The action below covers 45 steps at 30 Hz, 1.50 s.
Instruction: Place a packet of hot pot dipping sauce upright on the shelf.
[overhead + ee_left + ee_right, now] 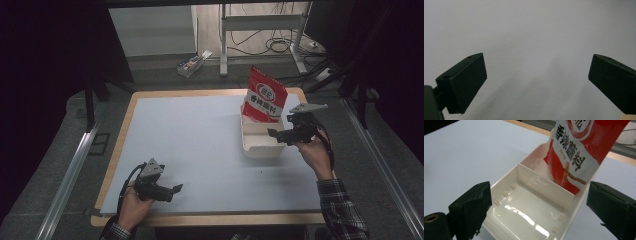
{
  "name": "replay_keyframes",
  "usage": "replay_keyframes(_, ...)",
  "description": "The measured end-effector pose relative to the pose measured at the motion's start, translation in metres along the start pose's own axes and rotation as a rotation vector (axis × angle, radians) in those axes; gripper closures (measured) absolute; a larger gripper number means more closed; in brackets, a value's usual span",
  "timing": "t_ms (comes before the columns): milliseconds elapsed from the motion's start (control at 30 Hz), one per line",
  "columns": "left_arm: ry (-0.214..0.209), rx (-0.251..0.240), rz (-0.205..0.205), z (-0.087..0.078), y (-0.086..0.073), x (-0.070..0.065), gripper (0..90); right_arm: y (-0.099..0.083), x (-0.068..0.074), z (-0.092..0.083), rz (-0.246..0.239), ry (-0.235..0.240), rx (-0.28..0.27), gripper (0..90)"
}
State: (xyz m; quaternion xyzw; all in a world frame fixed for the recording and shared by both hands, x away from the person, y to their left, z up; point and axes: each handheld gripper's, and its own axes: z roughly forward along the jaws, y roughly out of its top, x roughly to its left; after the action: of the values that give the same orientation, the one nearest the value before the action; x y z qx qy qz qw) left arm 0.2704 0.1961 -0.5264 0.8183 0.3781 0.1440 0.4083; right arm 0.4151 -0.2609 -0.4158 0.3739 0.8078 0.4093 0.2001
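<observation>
A red and white snack pouch (pixel 264 97) stands upright in the far compartment of a white two-part tray (pixel 260 148) at the table's far right. In the right gripper view the pouch (pixel 574 152) leans against the tray's far corner, and the near compartment of the tray (pixel 506 178) is bare. My right gripper (pixel 274 134) hovers at the tray's right side; its jaws (pixel 539 205) stand wide apart on either side of the tray's near end, holding nothing. My left gripper (pixel 175 190) rests low near the front left of the table, open (pixel 537 82) over bare surface.
The table has a pale grey top (pixel 200 140) with a wooden rim. Beyond it on the floor are a small box (pixel 190 65), a metal frame's legs (pixel 223 45) and cables. Metal rails run along both sides of the table.
</observation>
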Motion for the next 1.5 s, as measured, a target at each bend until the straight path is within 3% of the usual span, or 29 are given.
replay_keyframes(200,0.002,-0.009,-0.001,-0.001,0.000,0.000,1.5,-0.007,0.012,-0.009,-0.014,0.023,-0.013,1.1)
replay_keyframes(433,0.006,-0.010,0.007,-0.002,0.000,-0.001,1.5,-0.018,0.030,-0.015,-0.038,0.056,0.007,0.3)
replay_keyframes(900,0.010,-0.006,0.016,-0.002,0.001,-0.002,1.5,-0.048,0.058,-0.024,-0.028,0.119,0.001,0.2)
replay_keyframes(1500,0.020,0.015,0.035,-0.002,-0.002,-0.003,2.0,-0.097,0.069,-0.022,-0.045,0.121,0.040,0.3)
